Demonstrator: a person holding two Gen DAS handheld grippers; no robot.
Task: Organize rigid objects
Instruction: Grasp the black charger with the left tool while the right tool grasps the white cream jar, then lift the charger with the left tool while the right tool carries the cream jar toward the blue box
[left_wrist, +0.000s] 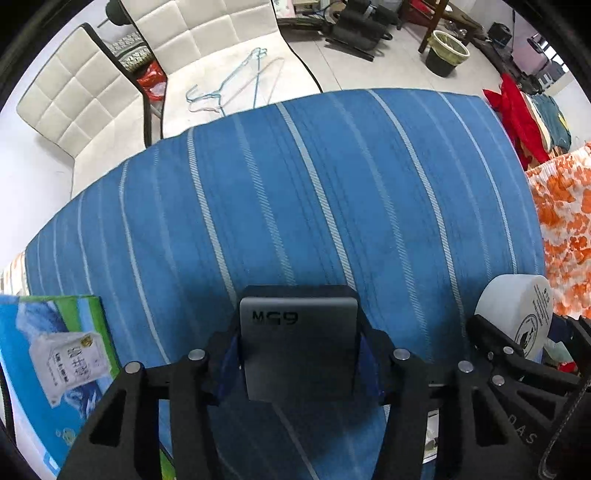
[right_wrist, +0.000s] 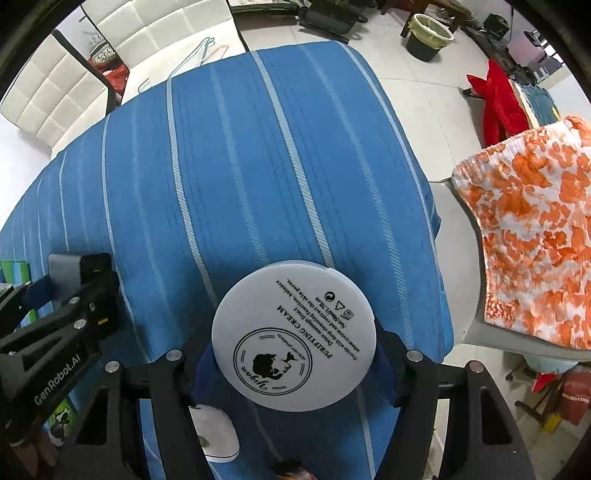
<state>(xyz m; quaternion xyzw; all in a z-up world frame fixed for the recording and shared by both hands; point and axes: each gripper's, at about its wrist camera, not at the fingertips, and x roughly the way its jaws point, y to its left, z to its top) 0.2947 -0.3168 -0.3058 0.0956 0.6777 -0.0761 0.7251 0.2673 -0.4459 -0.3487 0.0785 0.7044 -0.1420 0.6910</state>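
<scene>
Left wrist view has the left gripper (left_wrist: 299, 365) clamped on a grey box (left_wrist: 298, 347); the right gripper (right_wrist: 293, 354) pinches a white cream jar (right_wrist: 293, 334). Both hang over the blue striped cloth (left_wrist: 295, 192). Best to lower them level and set them apart, probably.

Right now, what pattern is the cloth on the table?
The tablecloth is blue with thin white stripes; the right wrist view shows it best.

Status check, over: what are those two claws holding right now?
Left gripper shut on grey box. Right gripper shut on white cream jar. Striped cloth ahead bare.
</scene>
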